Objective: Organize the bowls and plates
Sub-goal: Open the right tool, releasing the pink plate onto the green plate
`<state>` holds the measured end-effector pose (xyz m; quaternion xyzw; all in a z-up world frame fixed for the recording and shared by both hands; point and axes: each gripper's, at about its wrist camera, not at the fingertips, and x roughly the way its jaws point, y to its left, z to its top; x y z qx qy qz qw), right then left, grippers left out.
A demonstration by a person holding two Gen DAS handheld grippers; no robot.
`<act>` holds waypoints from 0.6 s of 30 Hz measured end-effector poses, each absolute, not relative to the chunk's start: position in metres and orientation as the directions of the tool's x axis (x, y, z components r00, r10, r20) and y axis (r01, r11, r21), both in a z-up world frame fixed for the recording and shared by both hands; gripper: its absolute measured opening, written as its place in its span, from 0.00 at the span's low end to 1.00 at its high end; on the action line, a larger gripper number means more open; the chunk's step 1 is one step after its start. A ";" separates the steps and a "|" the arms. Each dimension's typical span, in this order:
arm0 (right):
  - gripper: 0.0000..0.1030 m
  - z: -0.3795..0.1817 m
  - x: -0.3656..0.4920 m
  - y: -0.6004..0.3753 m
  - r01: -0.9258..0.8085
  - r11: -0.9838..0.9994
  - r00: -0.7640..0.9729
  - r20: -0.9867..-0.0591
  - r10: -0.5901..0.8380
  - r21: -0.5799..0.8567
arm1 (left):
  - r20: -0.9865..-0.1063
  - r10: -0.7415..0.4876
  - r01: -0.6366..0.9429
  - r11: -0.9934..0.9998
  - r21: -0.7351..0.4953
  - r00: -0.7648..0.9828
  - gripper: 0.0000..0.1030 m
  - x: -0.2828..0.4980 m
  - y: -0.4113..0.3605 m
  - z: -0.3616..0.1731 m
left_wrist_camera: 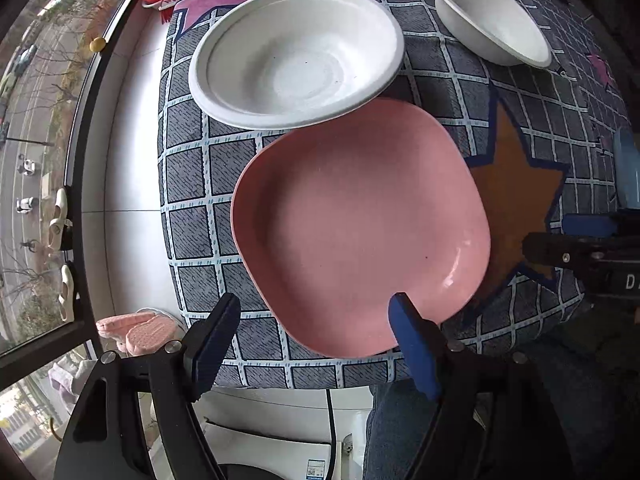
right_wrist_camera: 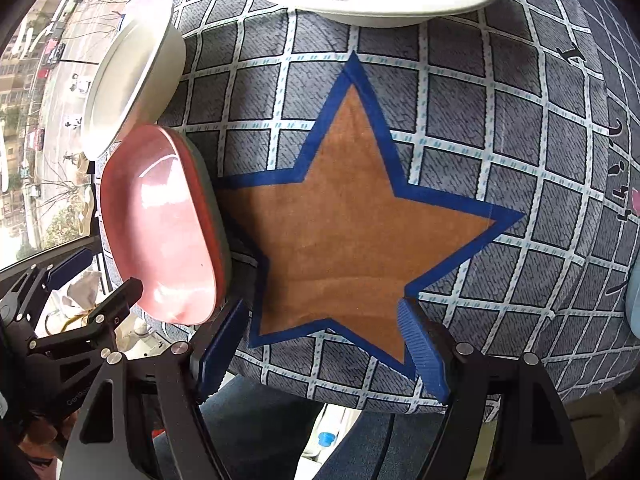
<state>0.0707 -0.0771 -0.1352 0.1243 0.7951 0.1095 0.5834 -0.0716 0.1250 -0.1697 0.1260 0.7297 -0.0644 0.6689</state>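
Both tongs stand with jaws apart, gripping nothing: the left gripper [left_wrist_camera: 316,316] poised at the near rim of the square pink plastic plate [left_wrist_camera: 360,224], the right gripper [right_wrist_camera: 324,332] over the brown star [right_wrist_camera: 352,216] at the near edge of the grey checked cloth-covered table [right_wrist_camera: 520,120]. The plate lies by the near left edge, its far rim tucked under the round white paper bowl [left_wrist_camera: 296,56]; a second white bowl [left_wrist_camera: 492,16] sits toward the far right. Judging by this, pickup is about to begin; next, the left jaws must straddle and close on the plate's rim.
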 end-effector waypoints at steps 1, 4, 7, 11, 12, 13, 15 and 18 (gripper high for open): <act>0.76 -0.133 0.073 -0.083 0.087 0.943 -0.282 -0.900 0.333 0.321 | -0.994 0.087 0.288 0.956 0.065 -0.066 0.78 -0.070 0.116 -0.166; 0.76 -0.126 0.077 -0.109 0.141 0.937 -0.257 -0.902 0.347 0.320 | -0.997 0.063 0.358 0.933 0.043 -0.043 0.80 -0.063 0.082 -0.155; 0.90 -0.125 0.070 -0.146 0.202 0.925 -0.221 -0.905 0.364 0.322 | -0.999 0.045 0.428 0.903 0.028 -0.030 0.81 -0.056 0.053 -0.154; 0.90 -0.116 0.057 -0.196 0.291 0.903 -0.173 -0.911 0.374 0.315 | -0.999 0.038 0.527 0.849 0.022 -0.019 0.81 -0.043 -0.007 -0.152; 0.90 -0.112 0.055 -0.218 0.317 0.896 -0.163 -0.913 0.375 0.311 | -0.999 0.035 0.552 0.833 0.020 -0.017 0.81 -0.042 -0.021 -0.151; 0.90 -0.114 0.046 -0.234 0.343 0.888 -0.155 -0.914 0.374 0.305 | -0.999 0.031 0.575 0.818 0.015 -0.018 0.81 -0.041 -0.035 -0.151; 0.90 -0.122 0.034 -0.263 0.403 0.869 -0.137 -0.919 0.369 0.289 | -1.000 0.020 0.613 0.790 0.001 -0.024 0.81 -0.039 -0.064 -0.151; 0.90 -0.120 0.017 -0.283 0.488 0.833 -0.121 -0.926 0.358 0.259 | -0.999 0.002 0.656 0.754 -0.026 -0.042 0.81 -0.039 -0.104 -0.152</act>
